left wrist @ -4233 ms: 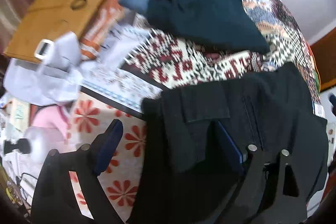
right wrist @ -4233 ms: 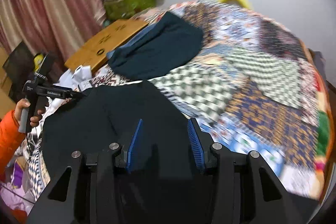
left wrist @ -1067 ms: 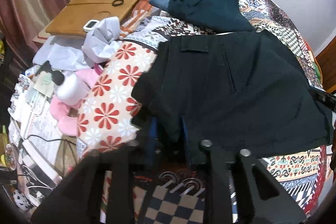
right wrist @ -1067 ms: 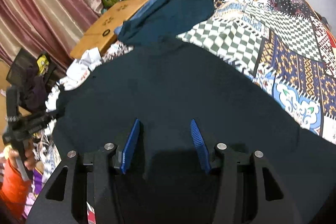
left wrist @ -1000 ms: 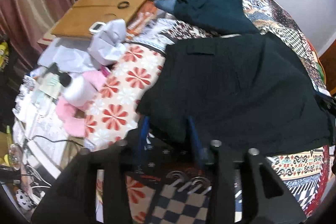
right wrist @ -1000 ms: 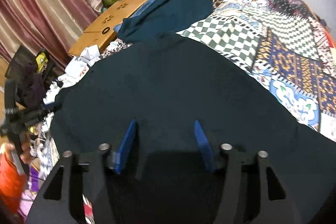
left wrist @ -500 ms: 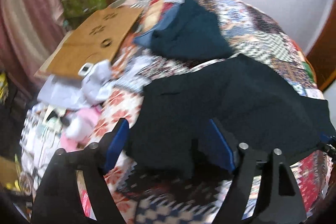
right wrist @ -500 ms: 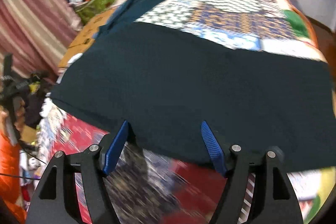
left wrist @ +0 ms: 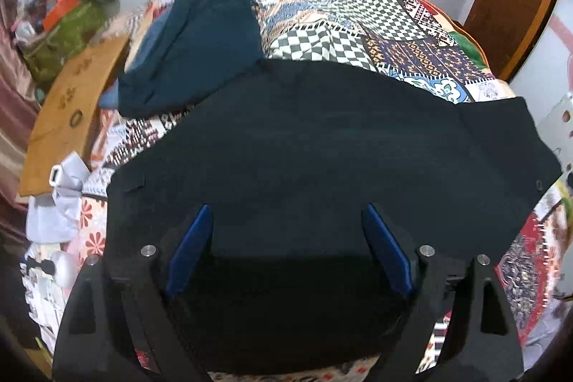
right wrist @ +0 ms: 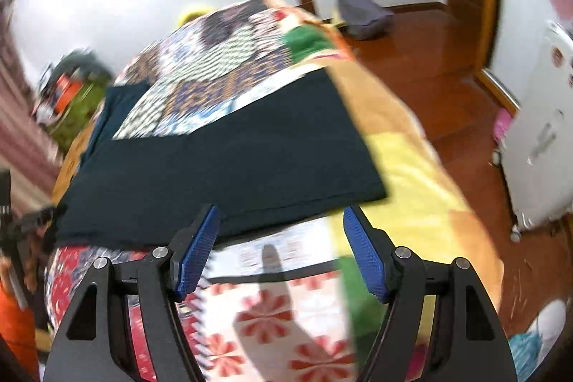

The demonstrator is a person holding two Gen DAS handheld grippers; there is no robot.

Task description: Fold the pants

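The black pants (left wrist: 322,145) lie flat across the patchwork bedspread (left wrist: 358,13), folded into a wide dark slab. My left gripper (left wrist: 286,231) is open and empty, hovering over the near edge of the pants. In the right wrist view the pants (right wrist: 222,163) lie ahead, their near hem just past my right gripper (right wrist: 279,238), which is open and empty above the floral sheet (right wrist: 265,317). The view is motion-blurred.
A folded dark teal garment (left wrist: 200,49) lies at the bed's far left. A brown cardboard sheet (left wrist: 68,102) and white crumpled cloth (left wrist: 57,203) sit left of the bed. A white cabinet (right wrist: 537,131) and wooden floor (right wrist: 447,59) are to the right.
The left gripper let go of the pants' edge and opened wide. Both grippers pulled back and swung right; the pants now lie flat on the bed.
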